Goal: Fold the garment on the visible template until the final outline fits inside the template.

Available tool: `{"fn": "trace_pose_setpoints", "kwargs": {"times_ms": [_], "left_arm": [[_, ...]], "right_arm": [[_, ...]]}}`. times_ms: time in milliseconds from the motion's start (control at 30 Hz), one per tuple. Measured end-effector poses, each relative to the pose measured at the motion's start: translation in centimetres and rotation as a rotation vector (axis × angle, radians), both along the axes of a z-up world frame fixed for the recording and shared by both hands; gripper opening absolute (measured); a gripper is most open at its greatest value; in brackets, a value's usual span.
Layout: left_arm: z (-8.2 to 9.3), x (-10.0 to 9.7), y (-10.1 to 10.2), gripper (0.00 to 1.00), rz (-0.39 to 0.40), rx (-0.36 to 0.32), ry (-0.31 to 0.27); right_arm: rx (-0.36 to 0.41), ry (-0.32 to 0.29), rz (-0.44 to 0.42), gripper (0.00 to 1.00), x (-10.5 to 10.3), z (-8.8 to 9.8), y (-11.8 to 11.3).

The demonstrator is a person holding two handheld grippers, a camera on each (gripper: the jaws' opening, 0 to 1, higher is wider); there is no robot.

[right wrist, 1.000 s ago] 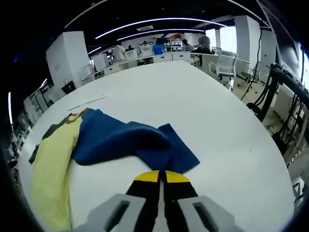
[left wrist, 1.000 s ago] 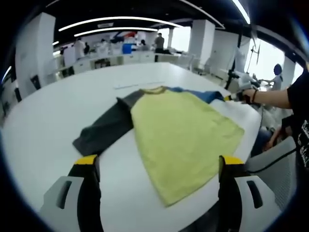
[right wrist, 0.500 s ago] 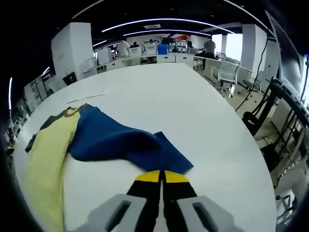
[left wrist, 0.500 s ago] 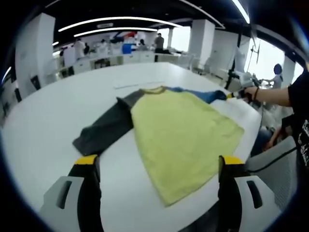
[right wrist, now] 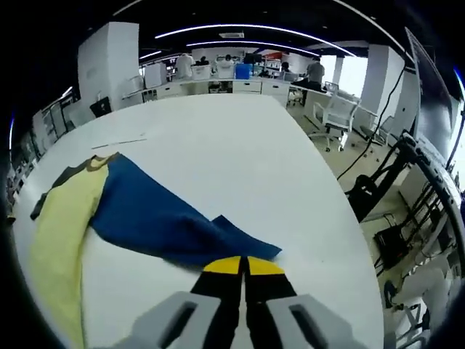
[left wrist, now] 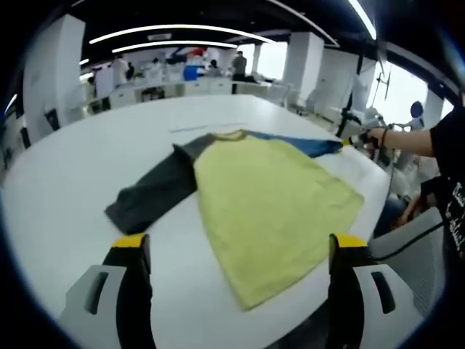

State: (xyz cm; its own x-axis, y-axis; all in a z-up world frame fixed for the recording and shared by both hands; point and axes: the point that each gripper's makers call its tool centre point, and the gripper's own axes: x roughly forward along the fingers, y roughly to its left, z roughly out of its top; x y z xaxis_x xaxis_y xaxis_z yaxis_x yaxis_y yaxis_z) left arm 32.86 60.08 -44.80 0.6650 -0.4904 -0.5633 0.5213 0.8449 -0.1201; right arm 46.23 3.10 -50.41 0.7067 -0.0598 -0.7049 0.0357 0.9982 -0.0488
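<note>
The shirt (left wrist: 276,207) lies spread on the big white table (left wrist: 65,182), yellow body flat in the middle, its dark grey sleeve (left wrist: 149,196) stretched out to one side. The blue sleeve (right wrist: 156,214) runs off the other way, drawn out nearly straight, and its cuff end sits pinched between the closed yellow-tipped jaws of the right gripper (right wrist: 243,265). In the left gripper view a person's hand (left wrist: 378,138) holds that gripper at the table's far edge. The left gripper (left wrist: 236,243) hangs wide open above the table, short of the shirt's hem, jaws well apart with nothing between them
</note>
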Motion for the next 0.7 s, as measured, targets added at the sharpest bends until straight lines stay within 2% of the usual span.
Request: {"fn": "trace_pose_setpoints", "kwargs": {"times_ms": [100, 167, 200, 300, 467, 700], "left_arm": [[-0.1, -0.1, -0.1, 0.99, -0.007, 0.010, 0.003], [-0.1, -0.1, -0.1, 0.99, -0.009, 0.011, 0.000], [-0.1, -0.1, -0.2, 0.99, -0.009, 0.010, 0.000], [-0.2, -0.1, -0.1, 0.99, -0.011, 0.009, 0.002], [-0.3, 0.1, 0.1, 0.99, -0.003, 0.006, 0.005], [-0.3, 0.3, 0.2, 0.99, 0.000, 0.010, 0.005]], "right_arm": [[-0.012, 0.014, 0.002, 0.00, 0.6, -0.3, -0.7], [-0.028, 0.024, 0.010, 0.00, 0.4, -0.1, -0.3], [-0.046, 0.036, 0.019, 0.00, 1.1, -0.4, -1.2], [-0.073, 0.052, 0.032, 0.00, 1.5, -0.3, -1.6], [-0.080, 0.064, 0.031, 0.00, 2.2, 0.0, -2.1], [-0.079, 0.082, 0.011, 0.00, 2.7, -0.6, -2.9]]}}
